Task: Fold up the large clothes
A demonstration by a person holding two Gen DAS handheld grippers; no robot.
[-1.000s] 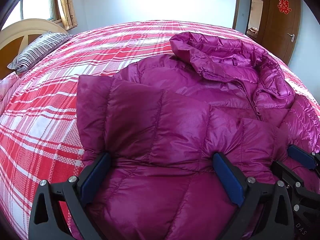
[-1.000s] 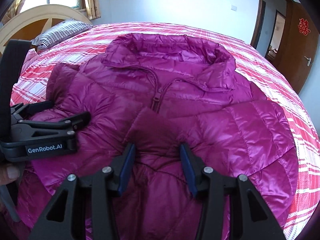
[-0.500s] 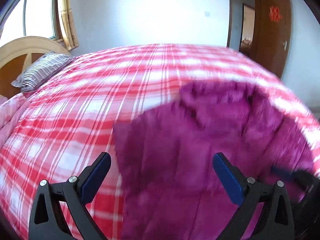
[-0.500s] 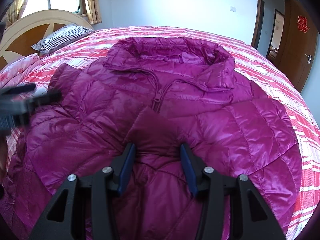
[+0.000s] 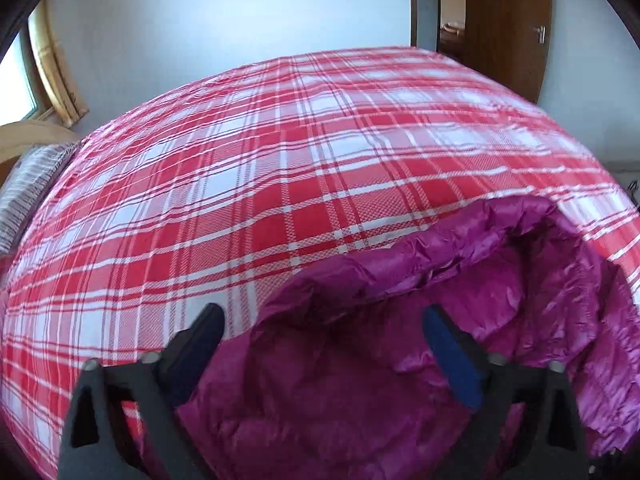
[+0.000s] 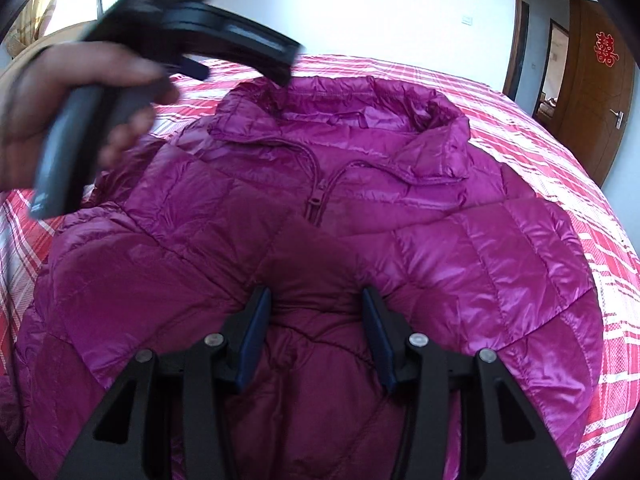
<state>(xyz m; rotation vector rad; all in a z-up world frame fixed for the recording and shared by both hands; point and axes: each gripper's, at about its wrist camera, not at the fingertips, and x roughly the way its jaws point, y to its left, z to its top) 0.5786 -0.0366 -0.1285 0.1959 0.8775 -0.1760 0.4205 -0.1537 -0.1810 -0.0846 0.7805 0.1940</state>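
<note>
Magenta quilted nylon fills both views: a down jacket [image 6: 320,208] is spread front-up on a bed covered by a red-and-white plaid sheet [image 5: 280,168].

At the far left of the right wrist view, a bare hand [image 6: 48,92] is seen wrapped around the grey handle of the left gripper [image 6: 276,68], which is held raised above the jacket's left shoulder and collar [image 6: 340,108]; this part is blurred. A striped pillow [image 5: 24,188] lies at the left edge of the left wrist view, beside a wooden headboard and a curtained window.

In the left wrist view the left gripper [image 5: 324,340] is shown with its blue-padded fingers [image 5: 448,356] spread wide. Jacket fabric lies below and between them, but nothing is clamped, and the jacket's collar edge is seen to the right of the fingers.

Further right, in the right wrist view, the right gripper [image 6: 316,332] is partly closed, its pads pressed against either side of a bunched fold of the jacket near the lower front, below the zipper pull [image 6: 314,204]. A brown door [image 6: 592,92] with a red paper decoration stands at the far right.
</note>
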